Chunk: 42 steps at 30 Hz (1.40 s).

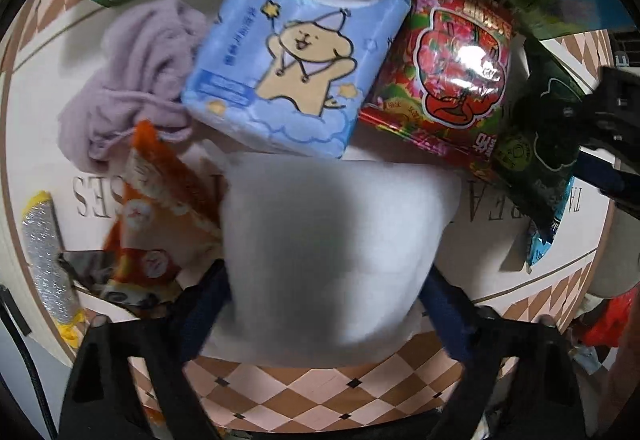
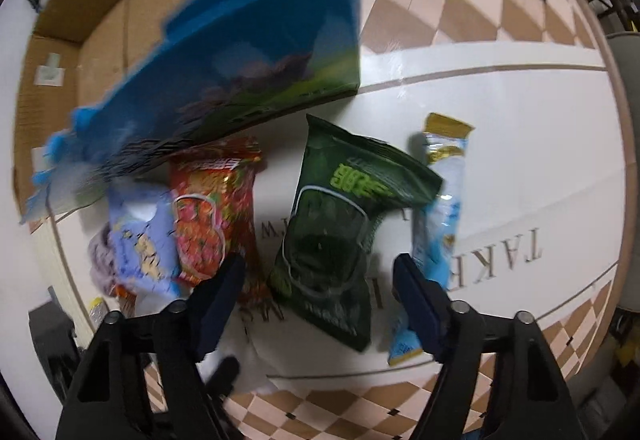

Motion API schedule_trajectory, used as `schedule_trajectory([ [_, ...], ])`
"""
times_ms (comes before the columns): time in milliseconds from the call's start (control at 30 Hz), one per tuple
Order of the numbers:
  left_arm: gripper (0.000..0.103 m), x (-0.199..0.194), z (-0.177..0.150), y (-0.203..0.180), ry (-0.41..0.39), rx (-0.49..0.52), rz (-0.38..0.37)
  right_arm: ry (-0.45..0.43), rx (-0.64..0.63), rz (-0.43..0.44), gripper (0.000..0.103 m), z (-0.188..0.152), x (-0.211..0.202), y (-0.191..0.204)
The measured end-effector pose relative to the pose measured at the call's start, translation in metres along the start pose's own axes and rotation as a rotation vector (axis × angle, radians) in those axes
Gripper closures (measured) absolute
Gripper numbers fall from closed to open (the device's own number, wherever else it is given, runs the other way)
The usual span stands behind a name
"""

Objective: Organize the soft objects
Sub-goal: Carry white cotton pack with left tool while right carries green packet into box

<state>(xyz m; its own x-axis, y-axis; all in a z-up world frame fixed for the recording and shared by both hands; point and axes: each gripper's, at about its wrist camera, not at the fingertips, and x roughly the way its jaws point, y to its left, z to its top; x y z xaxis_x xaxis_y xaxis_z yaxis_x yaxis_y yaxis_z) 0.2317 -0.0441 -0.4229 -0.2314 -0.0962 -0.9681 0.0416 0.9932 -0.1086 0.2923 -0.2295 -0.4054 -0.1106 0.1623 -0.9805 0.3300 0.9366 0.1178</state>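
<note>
My left gripper (image 1: 324,292) is shut on a white soft pad (image 1: 332,248) that fills the space between its fingers, just above the mat. Beyond it lie a blue tissue pack with a cartoon dog (image 1: 296,76), a red tissue pack (image 1: 452,80), a purple cloth (image 1: 136,72) and an orange packet (image 1: 160,216). My right gripper (image 2: 320,280) is open, its fingers straddling the lower end of a dark green pack (image 2: 336,232). The red pack (image 2: 212,216) and blue pack (image 2: 140,240) lie to its left, a light blue sachet (image 2: 436,224) to its right.
A cardboard box with a blue printed flap (image 2: 240,72) stands behind the packs, open toward me. A silver and yellow sponge (image 1: 48,252) lies at the left edge. The round white mat (image 2: 520,144) sits on a checkered floor (image 1: 320,396).
</note>
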Motion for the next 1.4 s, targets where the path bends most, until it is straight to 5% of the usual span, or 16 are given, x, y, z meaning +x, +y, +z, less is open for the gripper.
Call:
schedule_trajectory([
  [67,0.024,0.002,0.000,0.000,-0.015,-0.012,0.002,0.028,0.014,-0.015,0.049,0.005,0.013,0.000],
  [233,0.036,-0.006,-0.016,0.001,-0.058,-0.025,0.023,0.083,0.004,-0.050,0.063,-0.004,0.031,-0.010],
  [467,0.039,-0.030,-0.062,-0.001,-0.103,-0.072,0.000,0.051,-0.108,0.007,0.065,-0.042,0.003,-0.018],
  [633,0.039,-0.111,-0.079,0.005,-0.225,-0.106,-0.075,-0.035,-0.256,0.111,0.065,-0.070,-0.059,-0.009],
  [767,0.038,-0.196,-0.040,0.003,-0.320,-0.096,-0.085,-0.109,-0.334,0.144,0.065,-0.066,-0.121,0.013],
  [933,0.038,-0.239,0.033,0.000,-0.363,-0.061,-0.077,-0.174,-0.402,0.146,0.065,-0.021,-0.173,0.045],
  [1200,0.038,-0.194,0.171,0.009,-0.222,-0.014,-0.069,-0.171,-0.425,0.107,0.065,0.114,-0.121,0.117],
  [1400,0.038,-0.135,0.242,0.003,-0.103,0.028,-0.063,-0.122,-0.520,0.008,0.065,0.171,-0.065,0.152],
])
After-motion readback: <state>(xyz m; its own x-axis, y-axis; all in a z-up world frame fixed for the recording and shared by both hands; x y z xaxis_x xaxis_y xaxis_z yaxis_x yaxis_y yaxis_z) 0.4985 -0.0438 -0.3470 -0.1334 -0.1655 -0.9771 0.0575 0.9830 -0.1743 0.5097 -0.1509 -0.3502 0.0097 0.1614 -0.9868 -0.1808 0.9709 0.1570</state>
